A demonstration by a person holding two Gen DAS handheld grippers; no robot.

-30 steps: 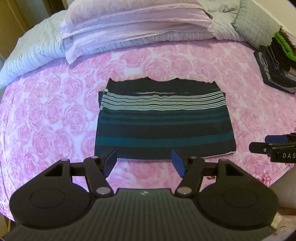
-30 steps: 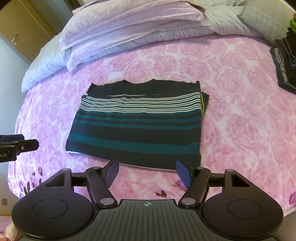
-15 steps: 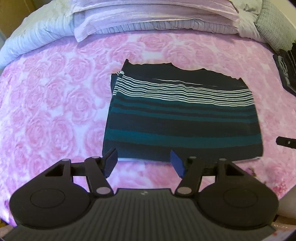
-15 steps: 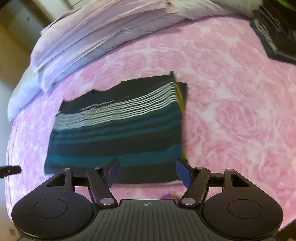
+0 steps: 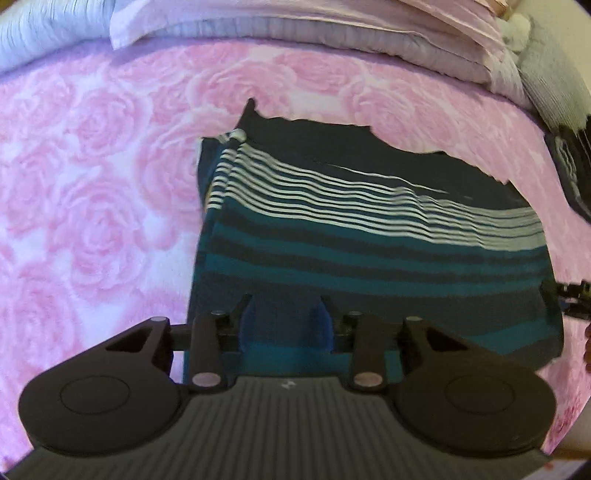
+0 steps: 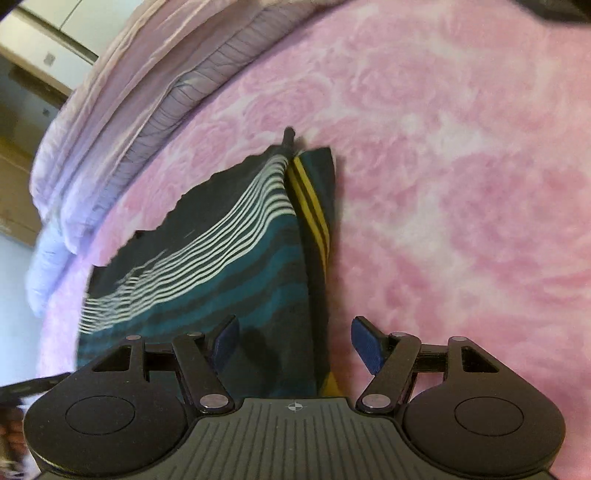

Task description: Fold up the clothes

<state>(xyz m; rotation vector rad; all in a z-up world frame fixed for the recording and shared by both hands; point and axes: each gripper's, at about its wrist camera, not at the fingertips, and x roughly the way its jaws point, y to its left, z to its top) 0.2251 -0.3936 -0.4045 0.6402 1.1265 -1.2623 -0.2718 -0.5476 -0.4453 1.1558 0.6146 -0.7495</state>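
Lying flat as a part-folded rectangle on the pink rose-patterned bedspread (image 5: 92,177), the dark teal-and-white striped knit garment (image 5: 369,251) awaits further folding, its near edge between the spread jaws of left gripper (image 5: 284,325) and right gripper (image 6: 295,341), neither gripping.

Home bedroom — rose-print bedspread (image 5: 110,184), stacked pillows (image 5: 332,33).

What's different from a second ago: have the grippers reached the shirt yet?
Both grippers came down to the striped shirt: the left gripper now sits over its near-left hem, narrower than before; the right gripper, open, straddles the near-right edge. Neither has clamped. The shirt lies unmoved on the pink blanket.
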